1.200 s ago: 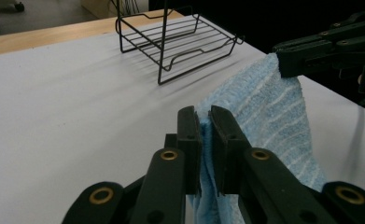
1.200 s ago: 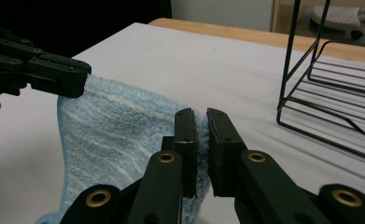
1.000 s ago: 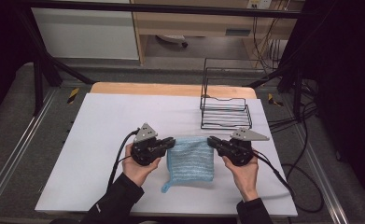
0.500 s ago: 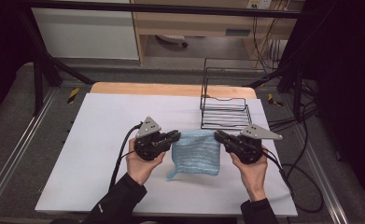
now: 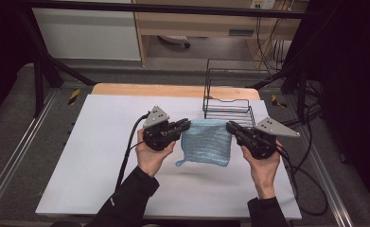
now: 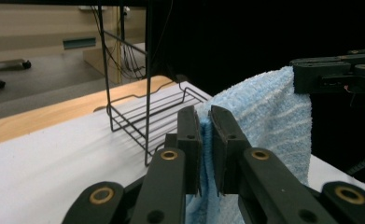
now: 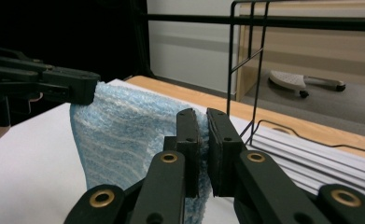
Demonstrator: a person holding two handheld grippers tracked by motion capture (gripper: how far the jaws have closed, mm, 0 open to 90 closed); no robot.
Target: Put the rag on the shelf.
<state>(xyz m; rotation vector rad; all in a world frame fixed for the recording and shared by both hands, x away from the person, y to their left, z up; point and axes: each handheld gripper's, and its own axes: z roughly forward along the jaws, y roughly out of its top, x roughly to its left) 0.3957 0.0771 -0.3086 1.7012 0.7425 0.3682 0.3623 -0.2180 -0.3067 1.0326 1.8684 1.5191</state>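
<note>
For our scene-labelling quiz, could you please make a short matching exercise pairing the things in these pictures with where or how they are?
Things:
1. blue cloth
2. wire rack
3. left gripper
4. right gripper

States:
A. stands empty at the table's far edge
B. shut on the cloth's right top corner
C. hangs stretched between two grippers, above the table
D. shut on the cloth's left top corner

Pairs: 1-C, 2-A, 3-D, 4-B

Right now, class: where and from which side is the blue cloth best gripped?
At its two top corners, one from each side. The blue knitted cloth hangs limp between the left gripper and the right gripper, both shut on those corners, so it stays spread flat.
</note>
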